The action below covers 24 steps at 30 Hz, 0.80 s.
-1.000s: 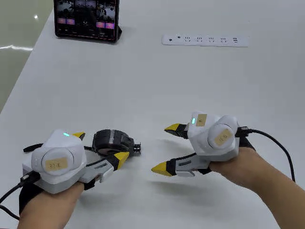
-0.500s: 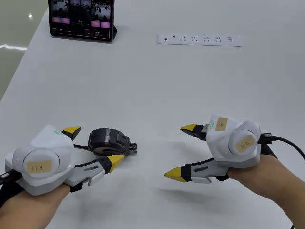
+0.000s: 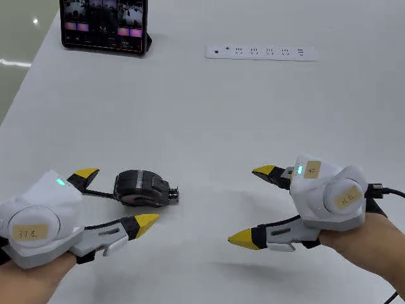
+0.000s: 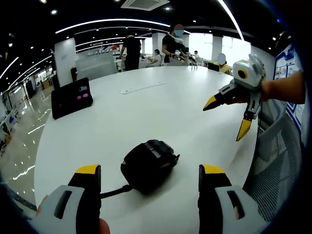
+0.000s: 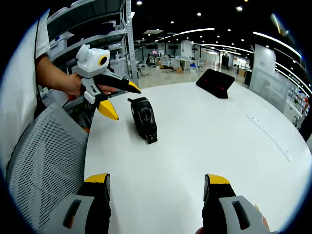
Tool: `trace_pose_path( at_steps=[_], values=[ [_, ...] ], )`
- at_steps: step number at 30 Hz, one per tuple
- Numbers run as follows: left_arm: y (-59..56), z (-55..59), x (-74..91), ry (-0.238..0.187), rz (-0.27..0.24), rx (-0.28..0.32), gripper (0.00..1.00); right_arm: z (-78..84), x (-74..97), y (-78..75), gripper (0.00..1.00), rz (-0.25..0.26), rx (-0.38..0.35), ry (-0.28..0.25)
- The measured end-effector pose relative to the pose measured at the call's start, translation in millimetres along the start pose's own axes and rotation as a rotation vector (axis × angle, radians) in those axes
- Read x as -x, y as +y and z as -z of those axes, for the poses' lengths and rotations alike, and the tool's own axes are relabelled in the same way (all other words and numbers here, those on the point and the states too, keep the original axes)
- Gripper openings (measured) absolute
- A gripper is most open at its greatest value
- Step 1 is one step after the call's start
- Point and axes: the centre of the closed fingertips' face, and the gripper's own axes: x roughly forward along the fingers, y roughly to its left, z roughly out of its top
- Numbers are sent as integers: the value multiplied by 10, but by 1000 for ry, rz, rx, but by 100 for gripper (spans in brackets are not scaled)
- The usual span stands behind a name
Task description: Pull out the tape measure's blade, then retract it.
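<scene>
A black tape measure (image 3: 140,188) lies on its side on the white table (image 3: 190,114), its blade tip pointing right and a thin black strap trailing left. My left gripper (image 3: 114,199) is open just short of it, its yellow-tipped jaws standing apart on either side of the case's near end without touching. In the left gripper view the tape measure (image 4: 147,164) rests ahead of the spread jaws. My right gripper (image 3: 255,204) is open and holds nothing, well to the right of the case. From the right gripper view the tape measure (image 5: 145,118) lies far ahead beside the left gripper (image 5: 118,100).
A dark tablet (image 3: 104,25) stands at the table's far left edge. A white power strip (image 3: 261,52) lies at the far side. A grey mesh chair (image 5: 39,161) sits off the table's near edge. People stand in the background of the left gripper view.
My left gripper has drawn back toward me off the tape measure, which stays on the table. My right gripper has moved right, away from the case.
</scene>
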Motion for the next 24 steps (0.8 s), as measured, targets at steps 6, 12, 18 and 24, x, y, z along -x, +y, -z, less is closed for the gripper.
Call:
trace_pose_path(
  at_steps=[6,12,18,24],
  values=[
    [-42,15,37,4,30,-7,85,33,89,-6,79,20,-3,-9],
    [-32,25,76,-3,56,-12,89,66,145,25,82,25,-5,-20],
    [-49,40,118,-1,82,-9,93,93,199,54,85,28,-31,-36],
    [-73,35,170,-11,112,1,92,129,266,54,85,35,-61,-50]
  ],
)
